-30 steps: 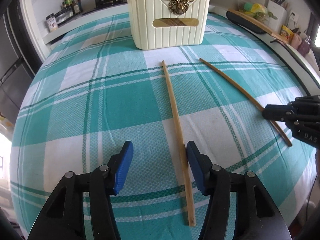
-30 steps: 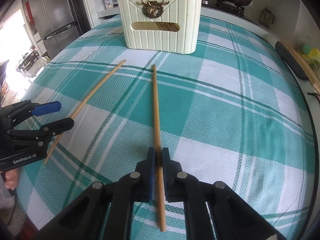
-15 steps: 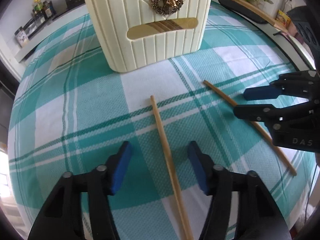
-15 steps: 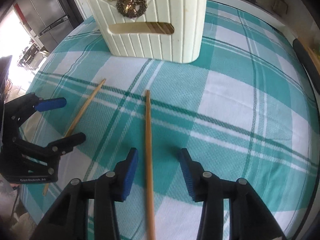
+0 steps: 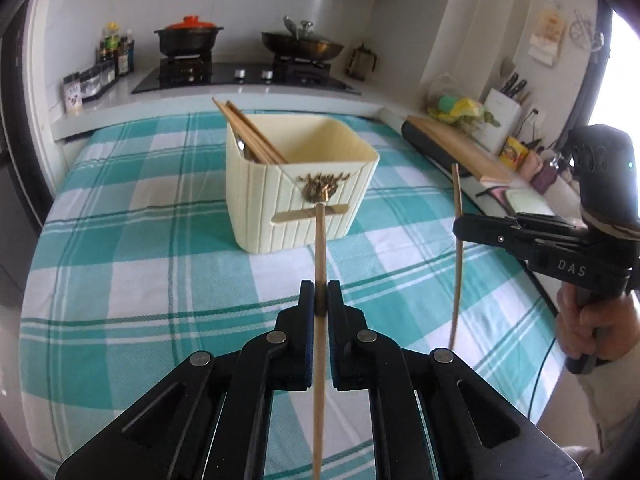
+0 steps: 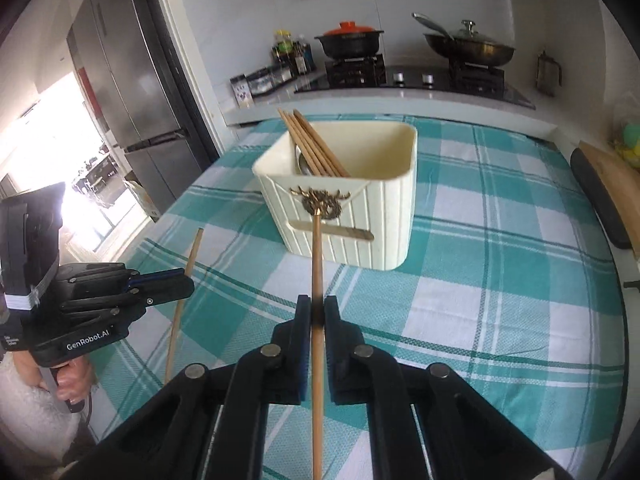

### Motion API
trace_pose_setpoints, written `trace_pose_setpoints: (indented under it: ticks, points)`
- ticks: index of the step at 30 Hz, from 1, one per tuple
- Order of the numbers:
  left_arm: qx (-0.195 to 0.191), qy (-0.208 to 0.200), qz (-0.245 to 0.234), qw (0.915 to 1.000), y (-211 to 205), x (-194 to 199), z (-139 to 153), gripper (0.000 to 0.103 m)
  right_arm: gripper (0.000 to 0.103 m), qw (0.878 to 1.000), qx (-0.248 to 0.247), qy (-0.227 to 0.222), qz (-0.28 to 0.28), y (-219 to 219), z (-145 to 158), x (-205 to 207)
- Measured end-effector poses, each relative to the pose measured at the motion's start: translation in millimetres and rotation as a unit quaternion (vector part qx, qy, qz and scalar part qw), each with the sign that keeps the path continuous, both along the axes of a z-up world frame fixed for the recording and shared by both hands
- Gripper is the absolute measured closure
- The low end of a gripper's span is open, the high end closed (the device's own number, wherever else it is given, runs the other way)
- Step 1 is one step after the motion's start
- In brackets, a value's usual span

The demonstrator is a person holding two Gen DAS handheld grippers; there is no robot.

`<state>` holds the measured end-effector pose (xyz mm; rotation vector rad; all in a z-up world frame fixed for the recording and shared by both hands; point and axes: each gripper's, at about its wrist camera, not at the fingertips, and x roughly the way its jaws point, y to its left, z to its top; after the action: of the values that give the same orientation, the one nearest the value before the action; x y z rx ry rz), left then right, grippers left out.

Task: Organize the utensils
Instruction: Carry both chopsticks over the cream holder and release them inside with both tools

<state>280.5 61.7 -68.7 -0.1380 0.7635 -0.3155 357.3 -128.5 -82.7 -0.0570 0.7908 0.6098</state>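
Left gripper (image 5: pixel 320 300) and right gripper (image 6: pixel 317 314) each clamp 1 chopstick (image 5: pixel 319 248) pointing forward.

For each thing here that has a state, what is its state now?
left gripper: shut on left chopstick, lifted
right gripper: shut on right chopstick, lifted
utensil holder: upright, open top, chopsticks inside
orange-lidded pot: lid on
pan: glass lid on
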Motion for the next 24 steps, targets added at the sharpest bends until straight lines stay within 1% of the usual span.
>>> trace_pose_setpoints:
  ticks: [2,7,11,14,16,18,20,22,24]
  points:
    - [-0.009,-0.022,-0.002,0.9997,3,-11,18,0.099,0.096,1.0,0.012,-0.024,-0.003,-5,17,-7]
    - [-0.039,-0.072,-0.006,0.9966,4,-19,66,0.099,0.096,0.996,0.052,-0.071,-0.023,-17,57,-12]
    - [-0.068,-0.121,0.001,0.9903,15,-3,120,0.099,0.096,0.99,0.067,-0.114,-0.04,-20,101,1]
    - [-0.063,-0.168,0.023,0.9835,20,19,159,0.099,0.096,0.987,0.071,-0.138,-0.049,-17,134,24]
    - [-0.054,-0.191,0.042,0.9793,21,38,176,0.099,0.096,0.984,0.068,-0.155,-0.056,-13,152,42]
    - [-0.039,-0.207,0.061,0.9757,21,56,185,0.099,0.096,0.981,0.065,-0.174,-0.062,-8,165,59]
    - [-0.023,-0.217,0.081,0.9726,20,75,185,0.099,0.096,0.978,0.067,-0.189,-0.065,-3,172,76]
    - [-0.011,-0.22,0.095,0.9709,19,92,178,0.099,0.096,0.975,0.068,-0.201,-0.065,4,173,89]
    - [-0.004,-0.208,0.103,0.9725,19,109,163,0.099,0.096,0.975,0.059,-0.205,-0.061,14,168,100]
